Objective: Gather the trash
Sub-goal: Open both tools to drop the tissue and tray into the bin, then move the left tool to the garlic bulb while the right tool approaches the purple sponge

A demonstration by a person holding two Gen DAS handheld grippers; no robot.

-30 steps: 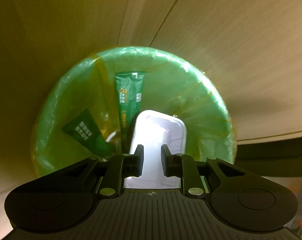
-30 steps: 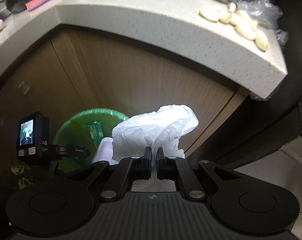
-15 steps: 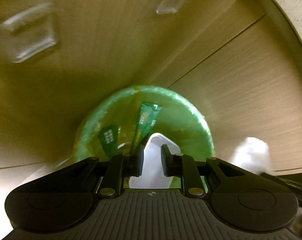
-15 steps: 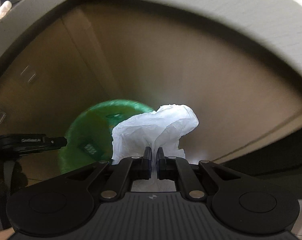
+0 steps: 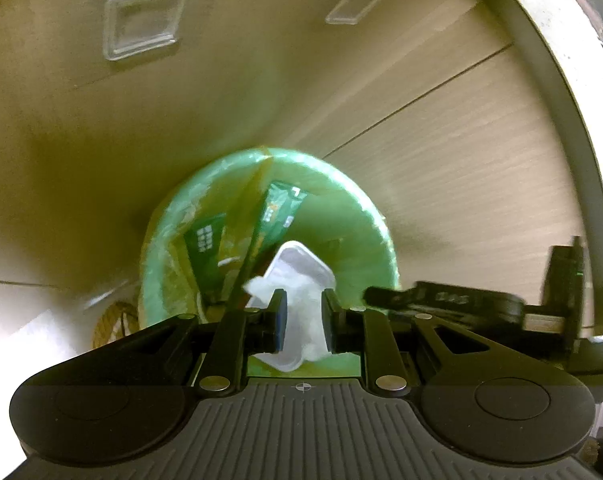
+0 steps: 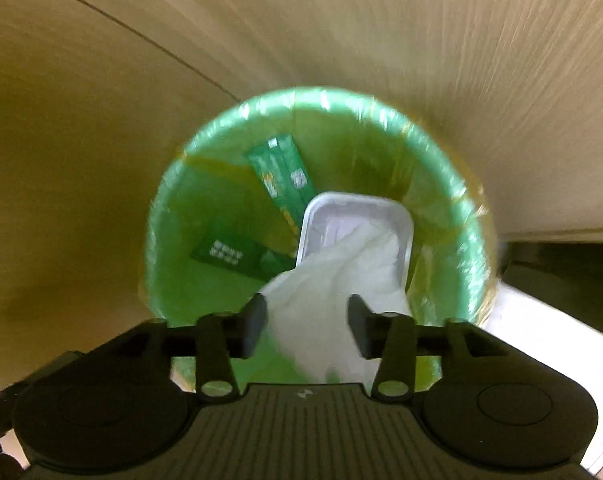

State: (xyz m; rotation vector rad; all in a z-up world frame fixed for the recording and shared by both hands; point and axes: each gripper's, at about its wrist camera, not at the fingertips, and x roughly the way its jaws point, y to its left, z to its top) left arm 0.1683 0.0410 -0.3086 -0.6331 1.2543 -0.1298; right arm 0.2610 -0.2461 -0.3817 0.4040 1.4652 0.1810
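The crumpled white tissue [image 6: 333,280] hangs straight over the green-lined bin [image 6: 469,240], between the right gripper's [image 6: 306,326] opening jaws, no longer pinched. The left gripper [image 5: 303,320], nearly closed, holds nothing.

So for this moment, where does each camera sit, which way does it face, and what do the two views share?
Left wrist: on the left gripper, looking steeply down into the green-lined bin by the wooden cabinet; its own fingers show, plus the right gripper at right.
Right wrist: on the right gripper, looking down into the bin; its jaws are opening, the white tissue between them.
Shared: bin, white tray, green wrappers, tissue.
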